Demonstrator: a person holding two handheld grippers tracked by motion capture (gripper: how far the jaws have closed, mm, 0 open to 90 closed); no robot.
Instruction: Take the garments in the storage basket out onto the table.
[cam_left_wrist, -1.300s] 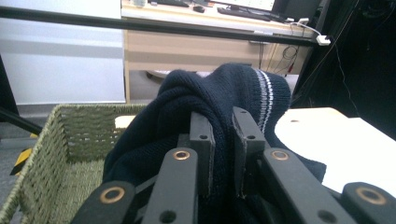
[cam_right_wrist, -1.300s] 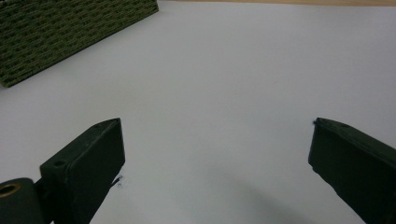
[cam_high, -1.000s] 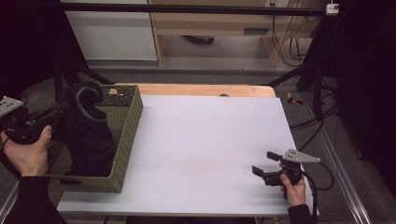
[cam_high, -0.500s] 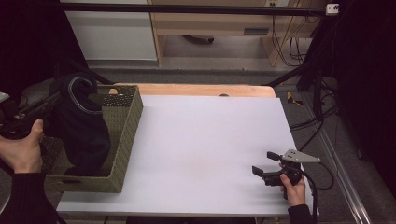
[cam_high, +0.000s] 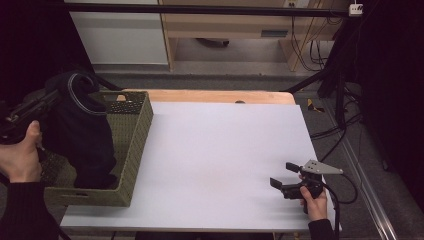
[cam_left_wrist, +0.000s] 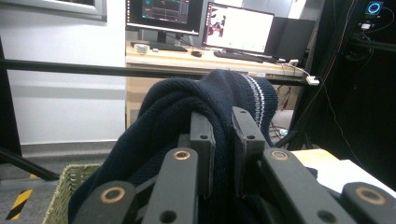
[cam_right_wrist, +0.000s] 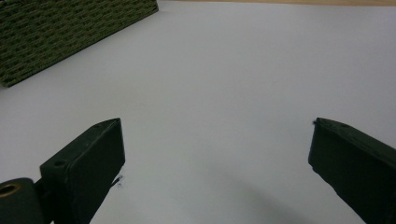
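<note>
White table (cam_high: 220, 150), monitors (cam_left_wrist: 238, 28) text unreadable, left tongs (cam_left_wrist: 223, 128) gripping navy sweater (cam_left_wrist: 173, 116)

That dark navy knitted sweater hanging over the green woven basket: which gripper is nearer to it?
Left. The left gripper is clamped on the dark navy knitted sweater; the right gripper rests far across the white table.

Navy knit, olive weave, pale sheet

You have a dark navy sweater (cam_left_wrist: 187, 107) with a thin white stripe in its ribbed knit; in your high view it reads almost black. The basket (cam_high: 131, 150) is olive green, woven, with small pale gaps along its upper wall. Your left gripper (cam_left_wrist: 223, 135) has black jaws and copper-coloured rivets. Your right gripper (cam_high: 283, 175) is black under a grey plate. The table (cam_high: 225, 145) is whitish-grey, and light wood edges its far side.
</note>
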